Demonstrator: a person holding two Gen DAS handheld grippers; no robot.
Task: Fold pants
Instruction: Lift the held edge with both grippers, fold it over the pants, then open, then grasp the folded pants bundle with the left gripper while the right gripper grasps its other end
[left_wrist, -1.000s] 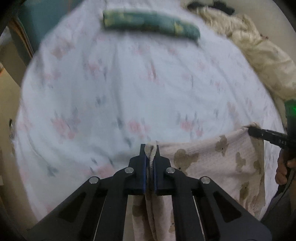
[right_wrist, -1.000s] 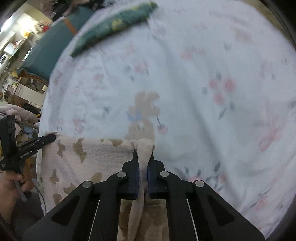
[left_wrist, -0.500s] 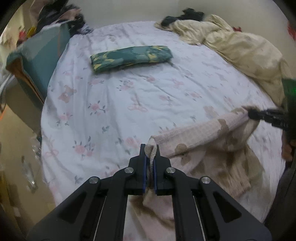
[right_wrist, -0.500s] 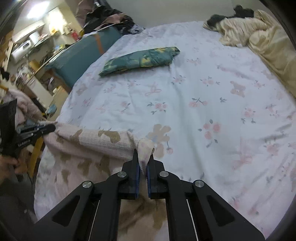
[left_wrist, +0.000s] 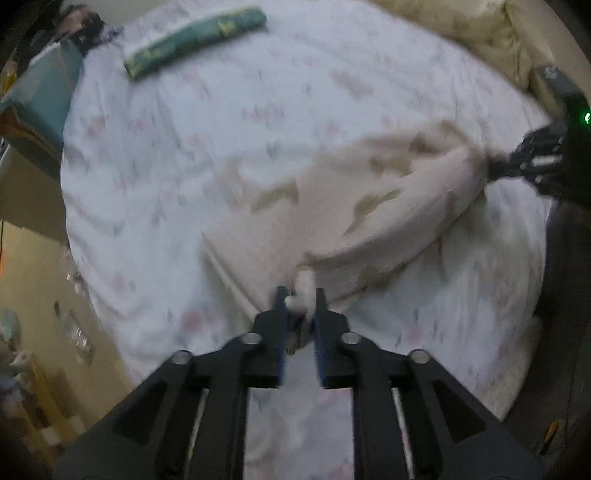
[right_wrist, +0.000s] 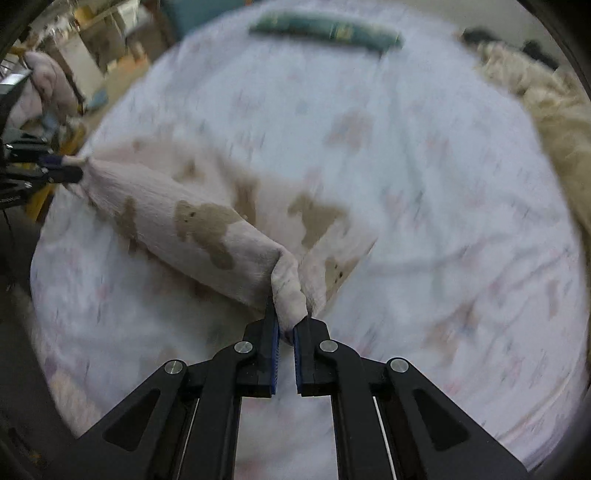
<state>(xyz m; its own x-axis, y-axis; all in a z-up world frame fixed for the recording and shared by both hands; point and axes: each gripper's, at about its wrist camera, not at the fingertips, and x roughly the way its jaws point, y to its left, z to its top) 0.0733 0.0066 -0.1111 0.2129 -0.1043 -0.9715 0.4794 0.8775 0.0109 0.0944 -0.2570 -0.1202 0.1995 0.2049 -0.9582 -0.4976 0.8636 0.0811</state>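
We had the pants (right_wrist: 207, 221) strung between our 2 grippers above the floral bedsheet (right_wrist: 424, 155), their far part draped onto it. The left gripper (left_wrist: 300, 295) was clamped on 1 bunched corner, the right gripper (right_wrist: 287, 314) on the other. Each bite looked shallow, only a twist of cloth, so we judged a corner could slip out mid-swing. Uneven tension could also lay the fold crooked.
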